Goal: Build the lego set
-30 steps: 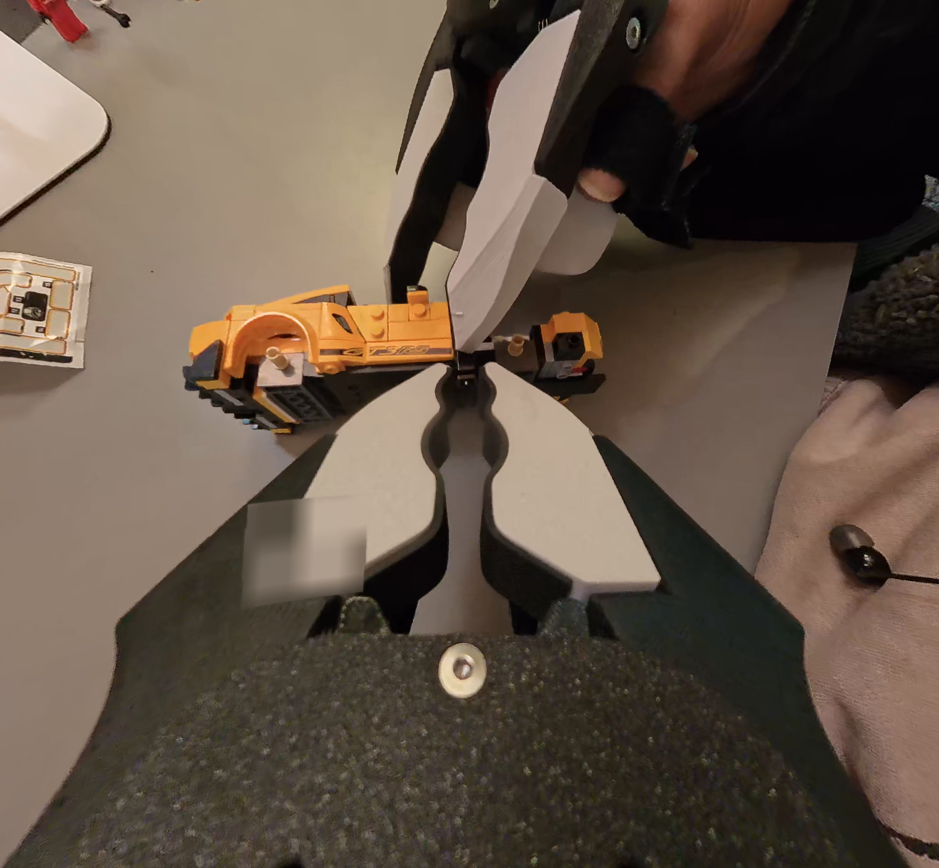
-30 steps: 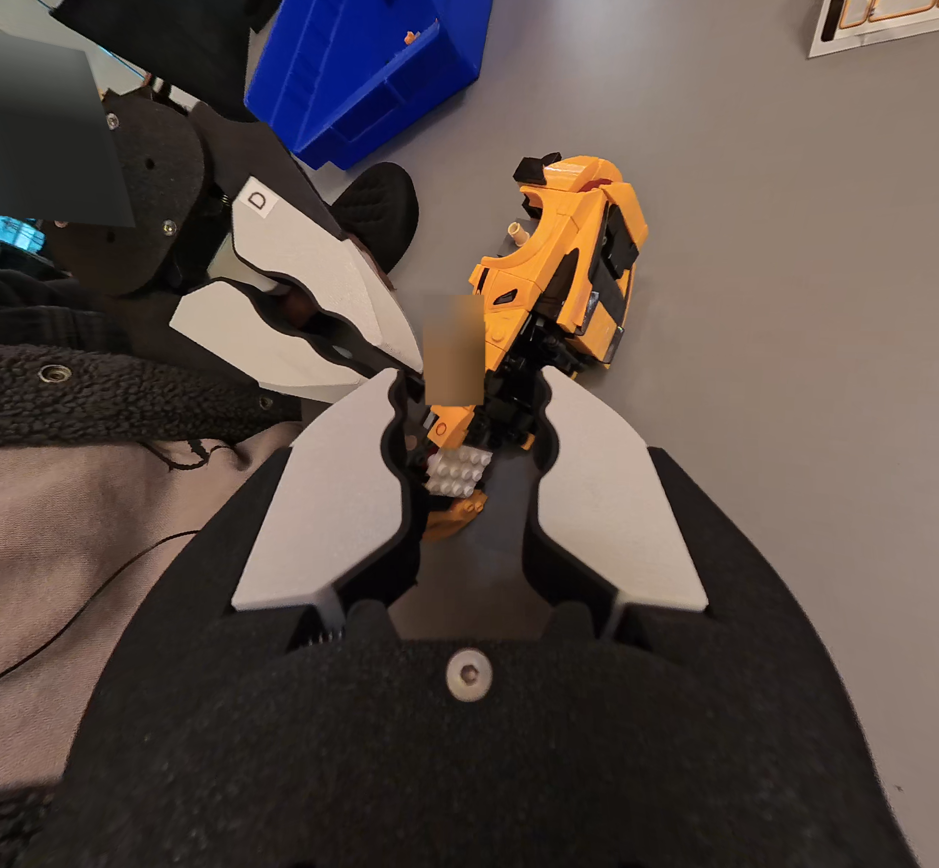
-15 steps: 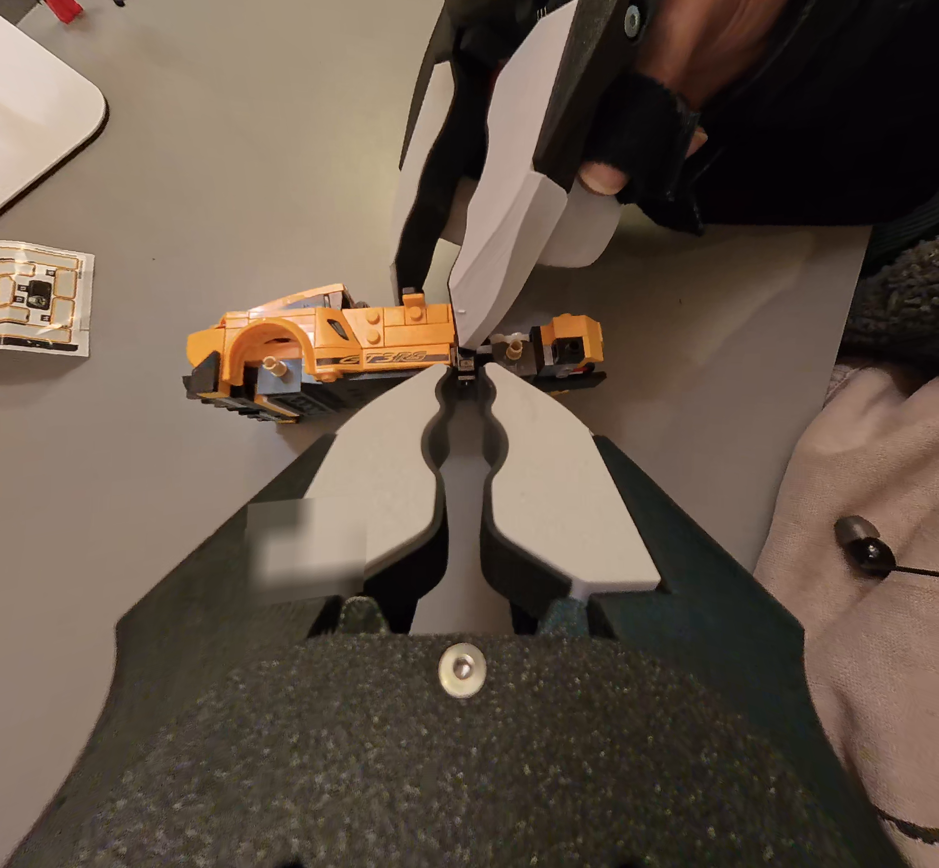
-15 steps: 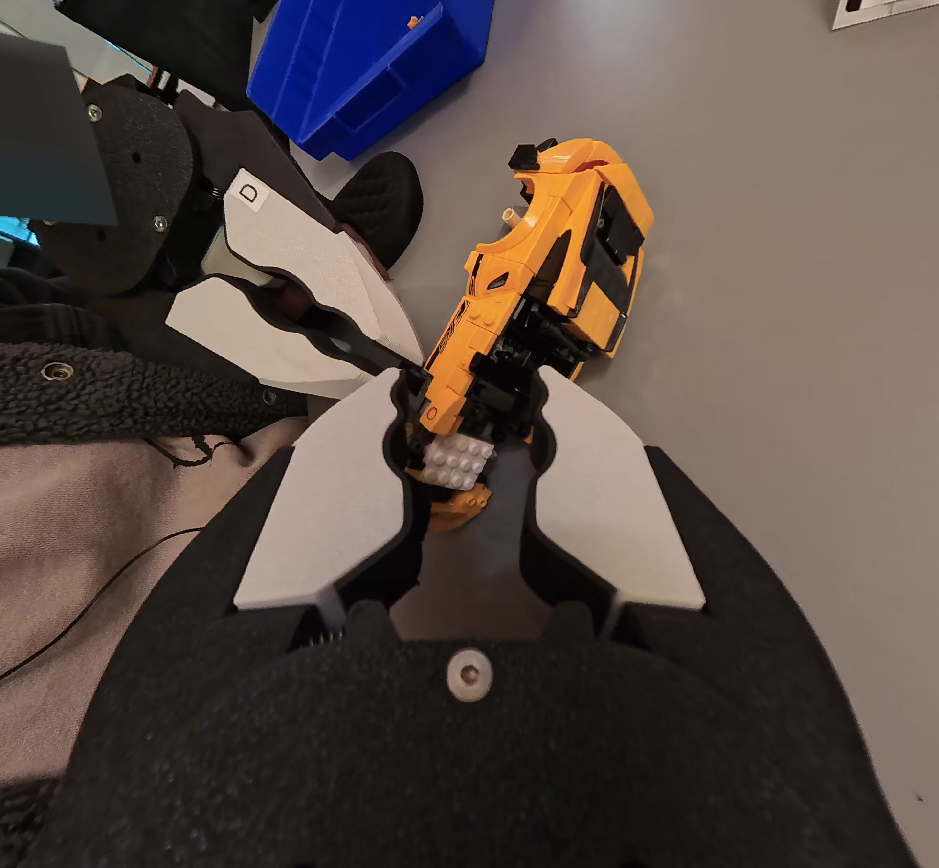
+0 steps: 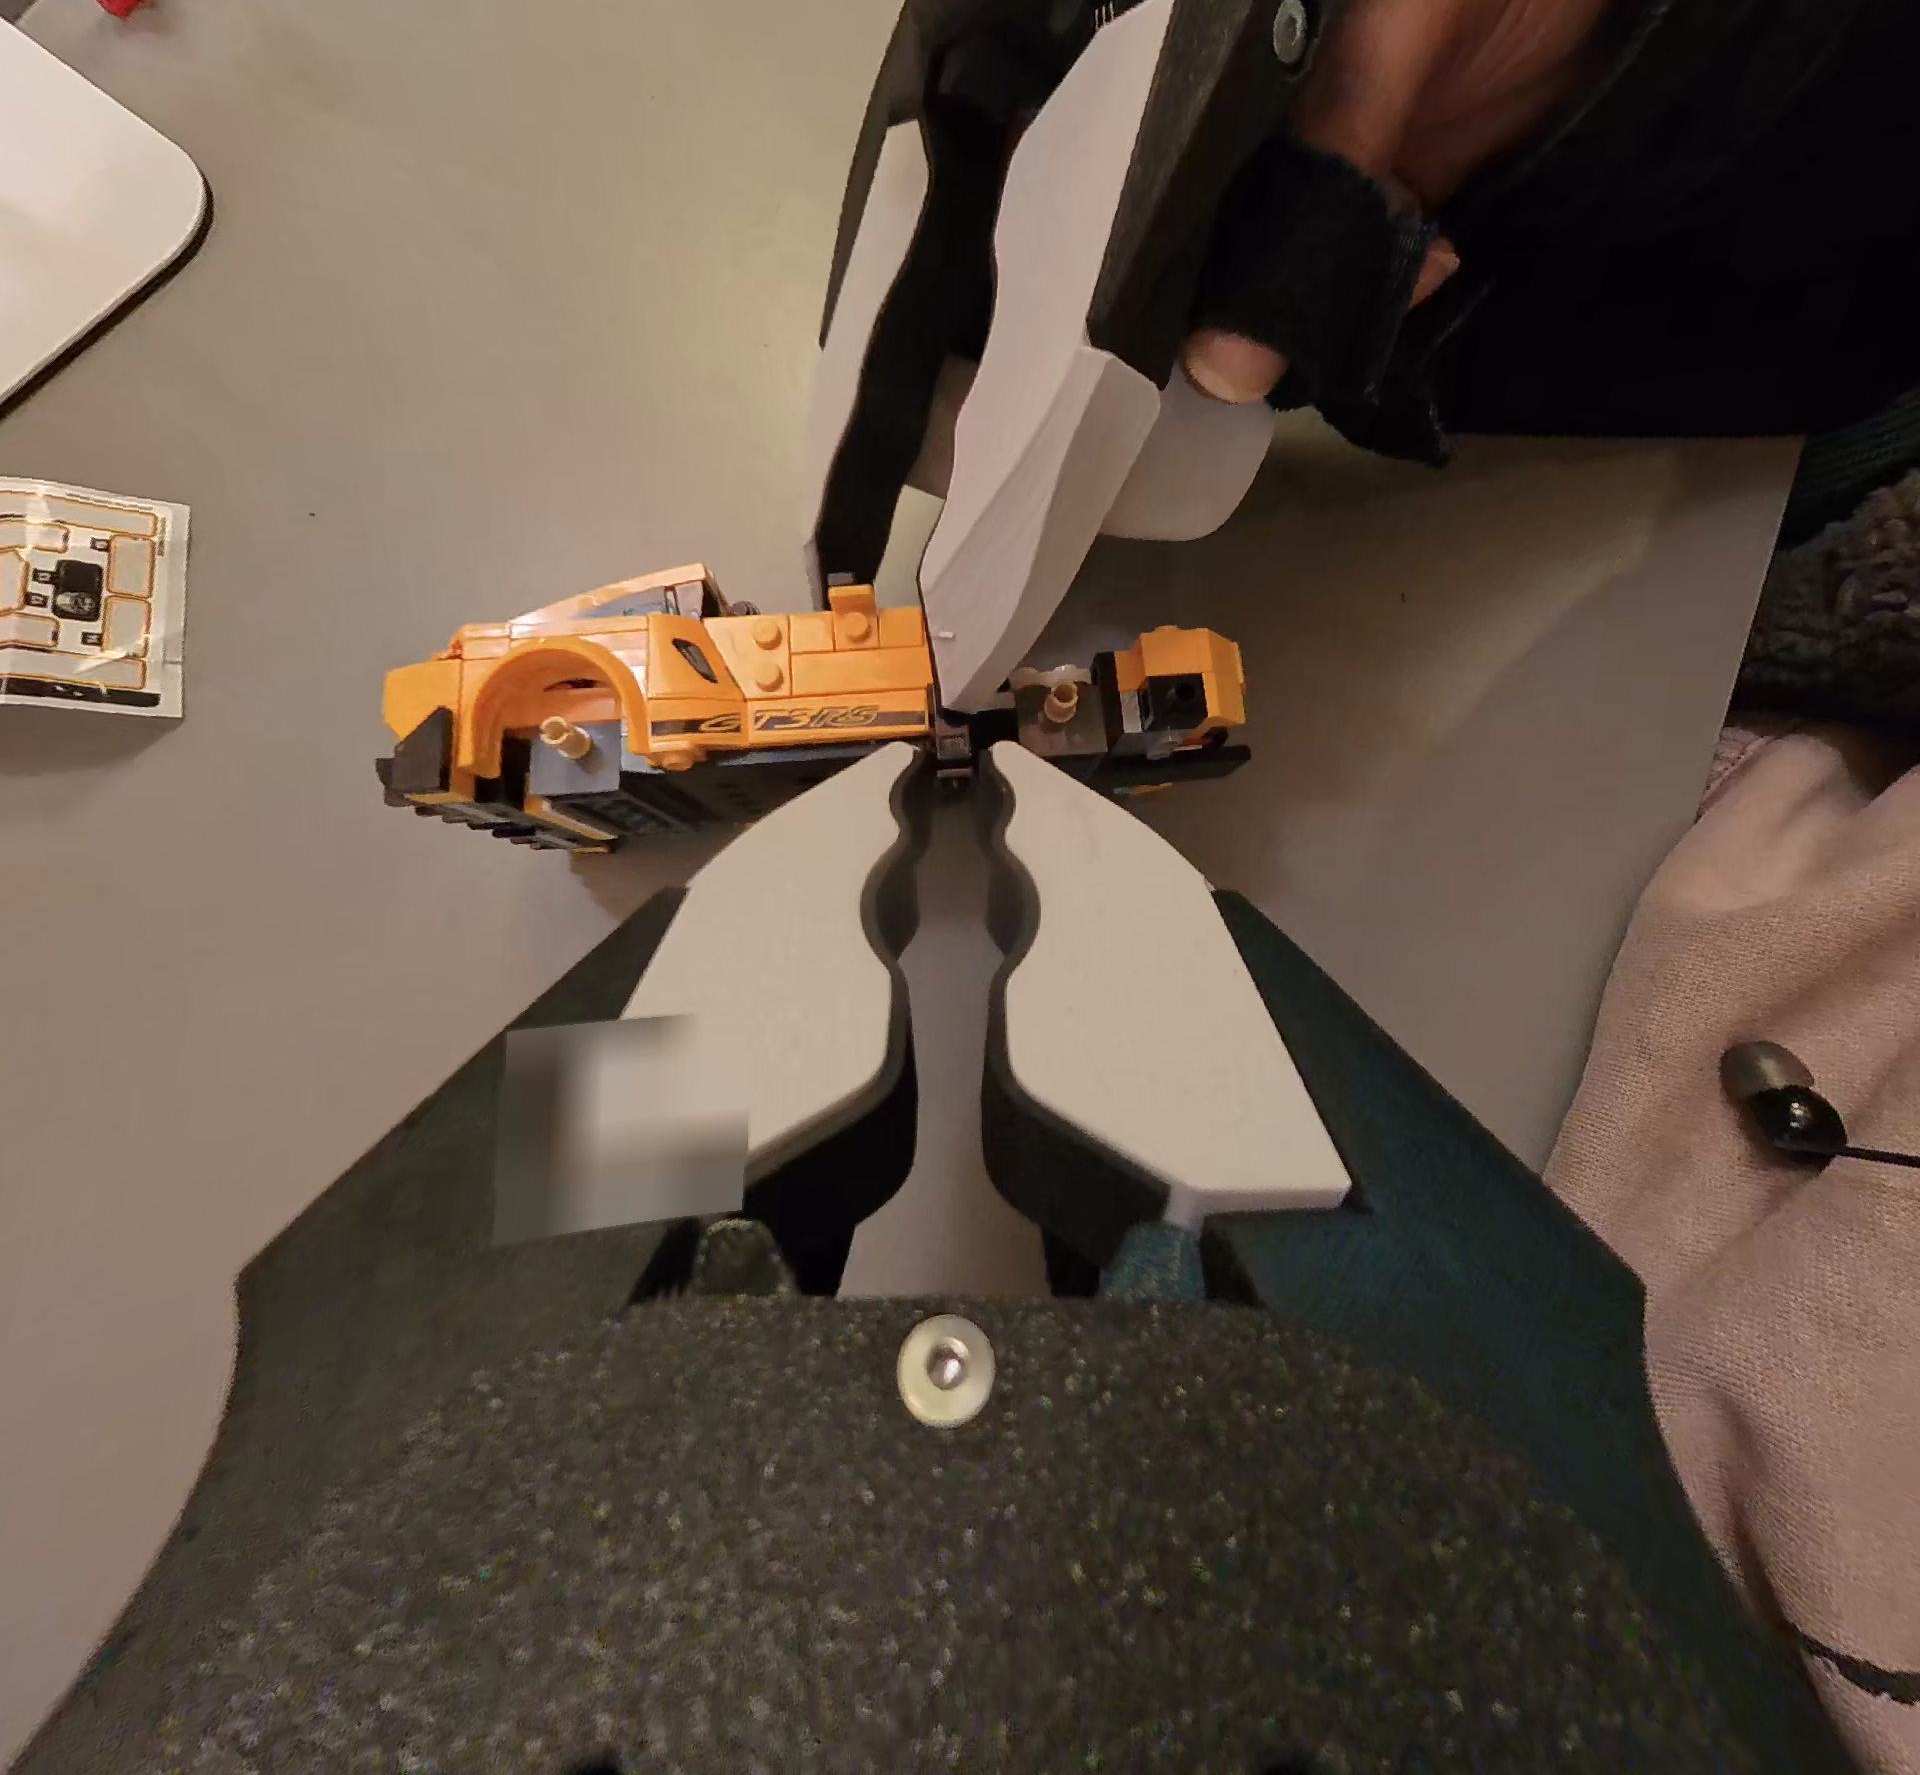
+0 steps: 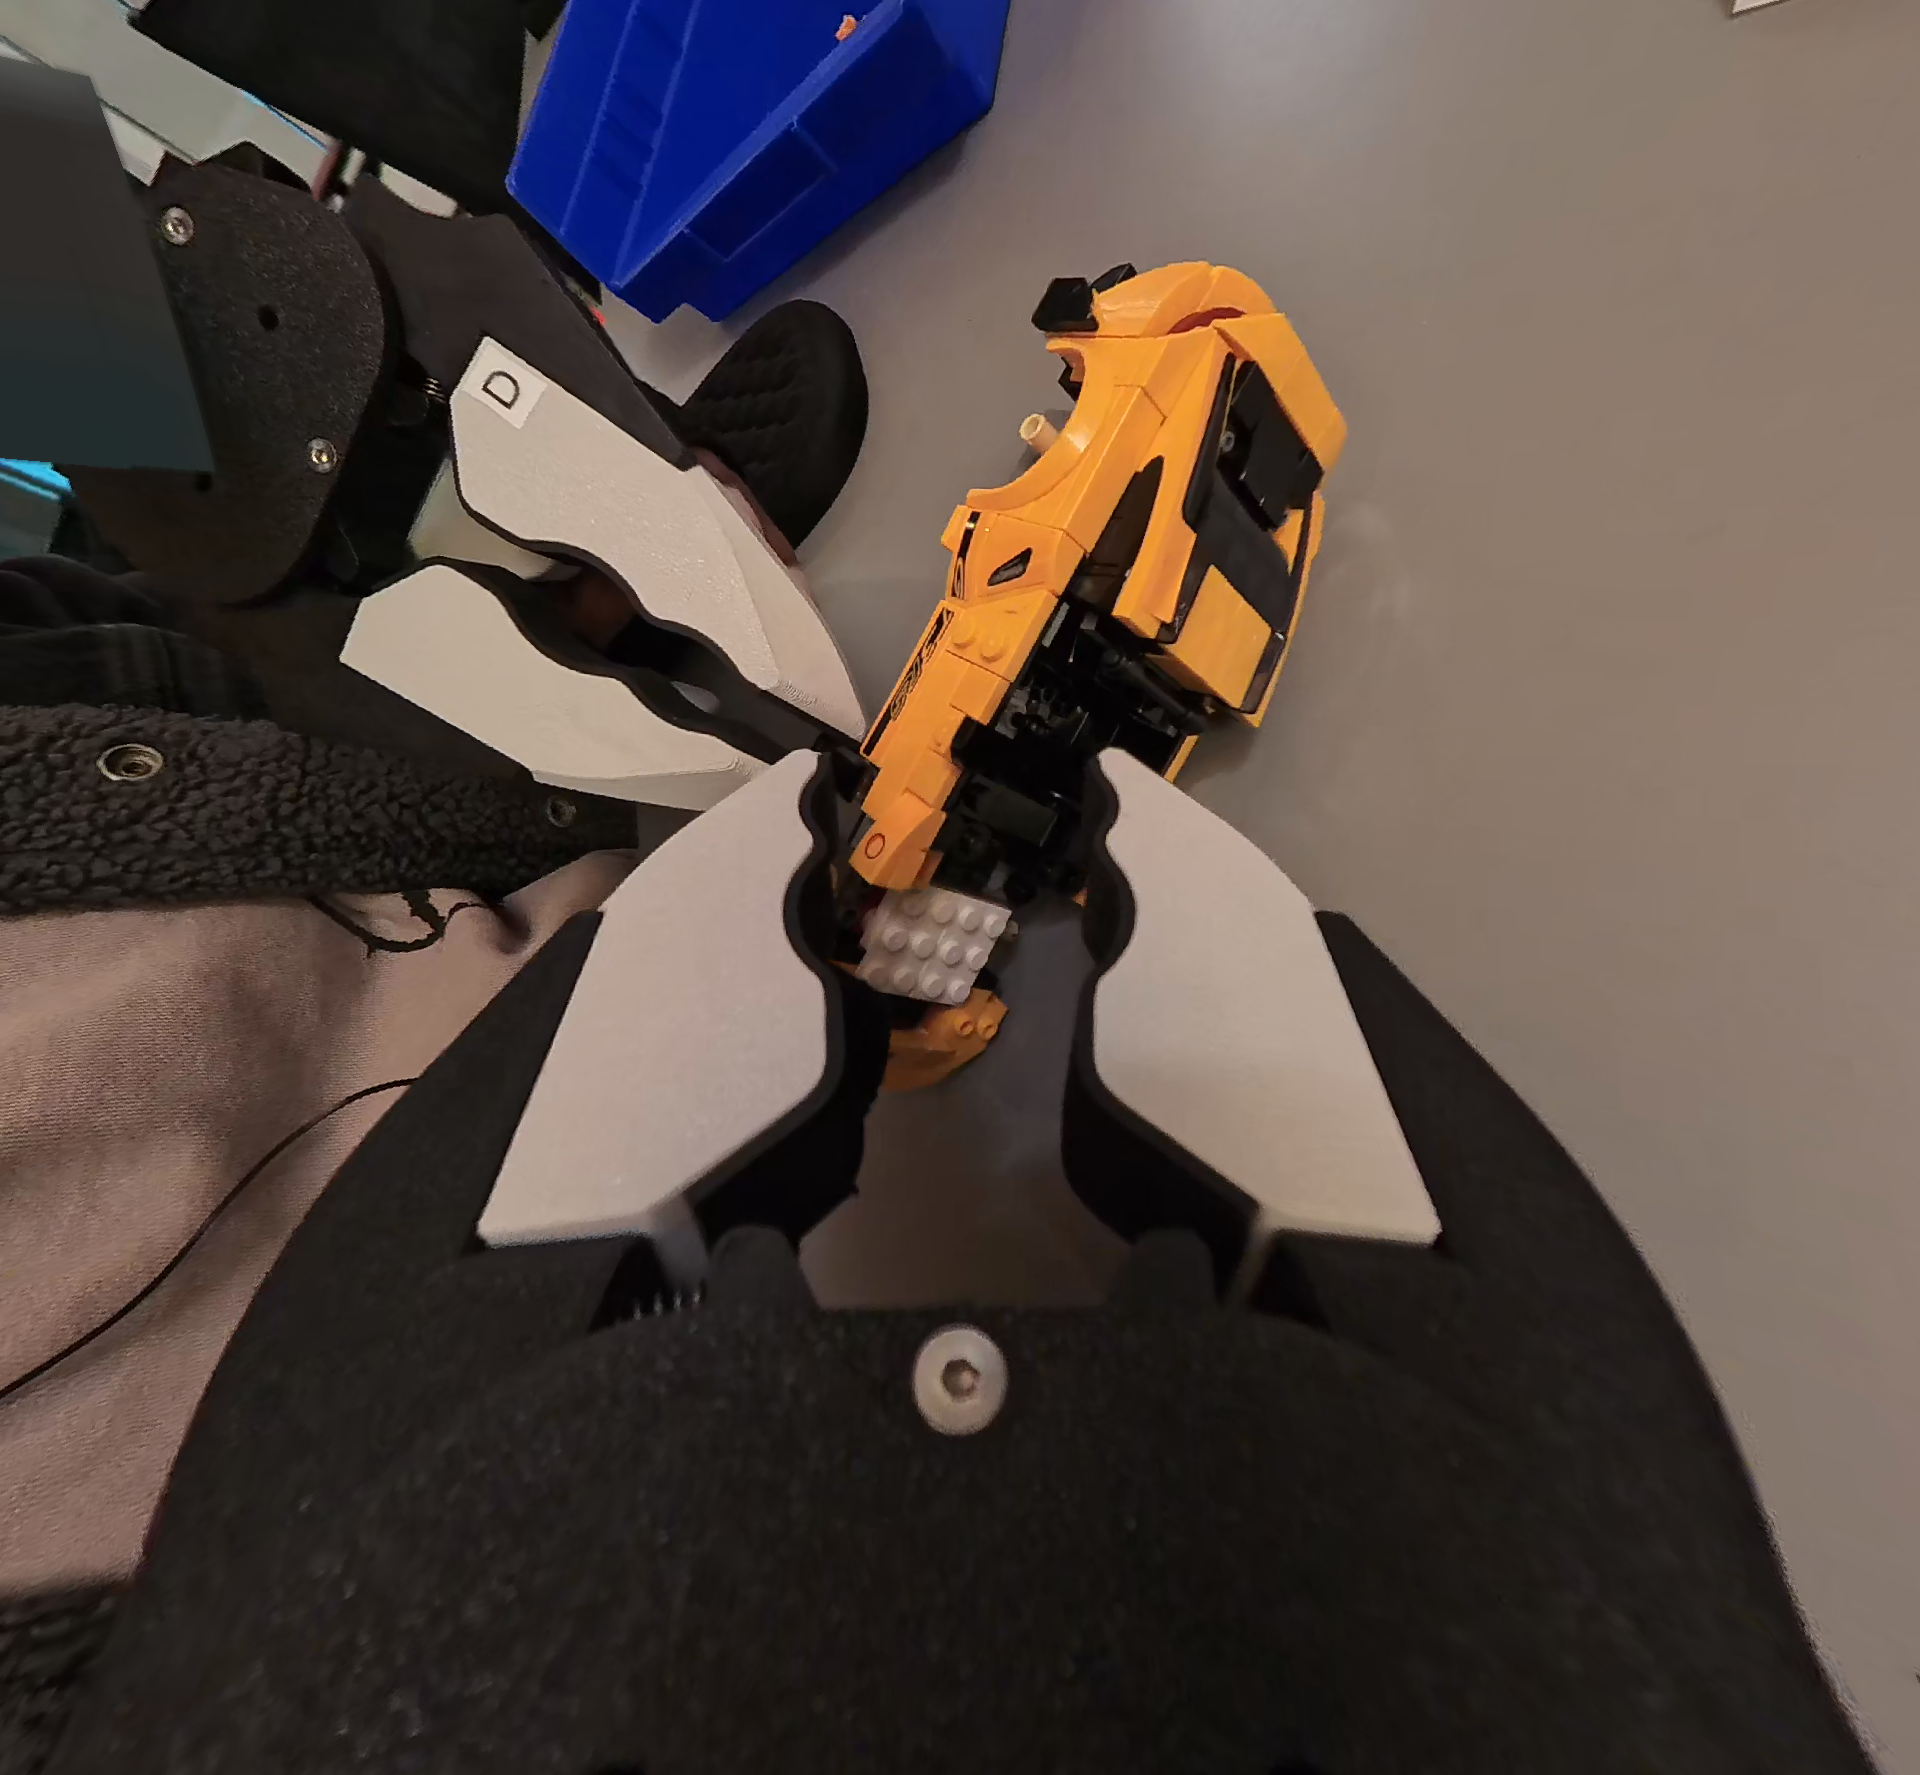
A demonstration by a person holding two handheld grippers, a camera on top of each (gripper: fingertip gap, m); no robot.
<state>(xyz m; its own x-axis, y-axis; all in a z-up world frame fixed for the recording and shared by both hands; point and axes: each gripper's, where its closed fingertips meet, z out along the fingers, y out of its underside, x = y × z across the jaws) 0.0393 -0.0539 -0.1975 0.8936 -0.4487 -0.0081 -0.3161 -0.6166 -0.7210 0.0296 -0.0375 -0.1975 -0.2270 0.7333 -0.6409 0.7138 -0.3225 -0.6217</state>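
You tipped the car (image 5: 665, 697) more upright vs a sec ago; R gripper (image 6: 961, 780) clenched on its body, L gripper (image 5: 951, 754) pinched a small black part (image 5: 952, 746) at its side. Seating looked close.

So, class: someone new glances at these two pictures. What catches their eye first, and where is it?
The orange lego car in mid-frame on the grey table, with both grippers meeting at it. The right gripper has its jaws around the car's body, while the left gripper pinches a small black piece at its side. Next, the blue bin, up left in the right wrist view.
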